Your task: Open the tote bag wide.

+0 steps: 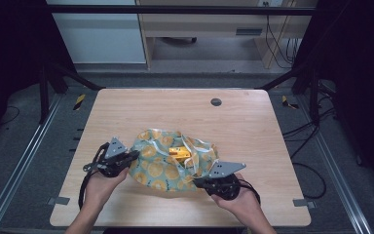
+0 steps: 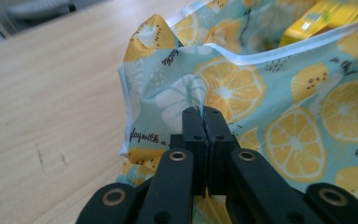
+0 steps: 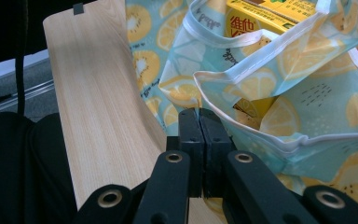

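A light blue cloth bag (image 1: 163,168) printed with lemon and kiwi slices lies on the wooden table (image 1: 175,112), its mouth gaping upward. Inside it sits a yellow drink carton (image 1: 180,152). My left gripper (image 1: 135,155) is at the bag's left side. In the left gripper view its jaws (image 2: 205,116) are pressed together with a fold of the bag's fabric (image 2: 279,93) pinched between them, and the carton (image 2: 317,18) shows past the white-trimmed rim. My right gripper (image 1: 197,183) is at the bag's near right corner, jaws (image 3: 199,116) shut on the bag's cloth (image 3: 307,93) below the carton (image 3: 270,18).
A round grey cable port (image 1: 216,102) sits near the table's far edge. Bare wood stretches behind and to both sides of the bag. Black frame bars stand at the table's far corners, and cables lie on the floor to the right.
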`<action>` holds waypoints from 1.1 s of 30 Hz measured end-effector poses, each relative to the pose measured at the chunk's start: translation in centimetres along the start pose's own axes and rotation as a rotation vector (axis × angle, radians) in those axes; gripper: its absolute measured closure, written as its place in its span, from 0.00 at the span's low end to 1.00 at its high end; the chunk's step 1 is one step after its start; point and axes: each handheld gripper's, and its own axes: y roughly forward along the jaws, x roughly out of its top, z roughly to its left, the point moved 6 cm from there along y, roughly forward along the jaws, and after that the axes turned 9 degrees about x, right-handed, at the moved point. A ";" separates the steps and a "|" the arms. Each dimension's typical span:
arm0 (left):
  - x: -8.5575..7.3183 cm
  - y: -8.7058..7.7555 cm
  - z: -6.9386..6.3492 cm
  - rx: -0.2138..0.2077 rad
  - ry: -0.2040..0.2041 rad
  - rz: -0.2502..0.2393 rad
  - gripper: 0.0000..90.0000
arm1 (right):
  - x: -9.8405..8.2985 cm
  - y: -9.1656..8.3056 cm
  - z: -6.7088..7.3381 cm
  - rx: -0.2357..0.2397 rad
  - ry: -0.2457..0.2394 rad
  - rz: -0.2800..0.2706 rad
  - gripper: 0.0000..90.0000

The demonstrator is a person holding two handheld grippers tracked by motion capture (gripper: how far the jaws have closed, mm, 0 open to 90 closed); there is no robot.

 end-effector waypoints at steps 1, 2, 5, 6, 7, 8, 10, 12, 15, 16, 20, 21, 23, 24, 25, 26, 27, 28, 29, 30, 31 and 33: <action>0.1 -0.5 -0.1 0.001 -0.003 -0.023 0.99 | 0.0 -0.1 0.0 -0.004 0.000 0.000 0.99; 0.2 -0.9 -0.3 0.003 -0.006 -0.044 0.99 | -0.1 -0.2 0.0 -0.005 -0.001 0.000 0.99; -0.1 -2.2 -1.0 -0.014 0.004 -0.092 0.99 | -0.2 -0.4 0.1 -0.009 0.001 -0.001 0.99; -0.3 -2.6 -1.2 -0.022 0.009 -0.099 0.99 | -0.3 -0.5 0.0 -0.012 0.001 0.000 0.99; -0.6 -3.0 -1.4 -0.030 0.014 -0.107 0.99 | -0.4 -0.7 0.0 -0.014 0.004 0.001 0.99; -0.9 -3.3 -1.7 -0.036 0.021 -0.108 0.99 | -0.5 -0.7 0.0 -0.014 0.009 0.005 0.99; -1.7 -3.7 -2.1 -0.056 0.021 -0.110 0.99 | -0.8 -0.9 0.0 -0.018 0.010 0.012 0.99; -2.6 -3.8 -2.6 -0.073 0.039 -0.106 0.99 | -1.1 -0.9 -0.1 -0.023 0.014 0.026 0.99; -4.4 -3.1 -3.2 -0.107 0.070 -0.046 0.99 | -1.7 -0.9 -0.1 -0.025 0.025 0.049 0.98; -4.8 -2.8 -3.4 -0.108 0.085 -0.028 0.99 | -2.0 -0.8 -0.1 -0.025 0.026 0.061 0.99; -6.1 -1.5 -3.3 -0.111 0.112 0.034 0.99 | -2.6 -0.4 -0.4 -0.036 0.033 0.103 0.99; -6.3 -1.3 -3.2 -0.113 0.112 0.047 0.99 | -2.7 -0.3 -0.4 -0.034 0.032 0.108 0.99; -6.7 -0.9 -3.2 -0.112 0.103 0.067 0.99 | -2.9 -0.2 -0.4 -0.036 0.032 0.122 0.99; -6.9 -0.8 -3.2 -0.109 0.106 0.076 0.99 | -3.0 -0.1 -0.4 -0.037 0.034 0.126 0.99; -7.0 -0.7 -3.1 -0.106 0.107 0.085 0.99 | -3.1 0.0 -0.4 -0.034 0.038 0.132 0.99; -7.1 -0.5 -3.2 -0.107 0.102 0.098 0.99 | -3.1 0.0 -0.4 -0.033 0.039 0.136 1.00; -7.3 -0.4 -3.2 -0.105 0.100 0.109 0.99 | -3.2 0.1 -0.5 -0.031 0.041 0.139 1.00; -7.5 -0.2 -3.2 -0.104 0.097 0.121 0.99 | -3.3 0.2 -0.5 -0.029 0.042 0.145 1.00; -7.6 -0.1 -3.3 -0.104 0.097 0.133 0.99 | -3.4 0.3 -0.5 -0.029 0.048 0.148 1.00; -7.8 0.0 -3.2 -0.101 0.100 0.142 0.99 | -3.5 0.4 -0.5 -0.029 0.051 0.152 1.00; -7.8 0.1 -3.3 -0.102 0.093 0.147 0.99 | -3.6 0.5 -0.5 -0.029 0.056 0.159 1.00; -7.9 0.3 -3.3 -0.100 0.087 0.158 0.99 | -3.7 0.6 -0.6 -0.032 0.055 0.172 1.00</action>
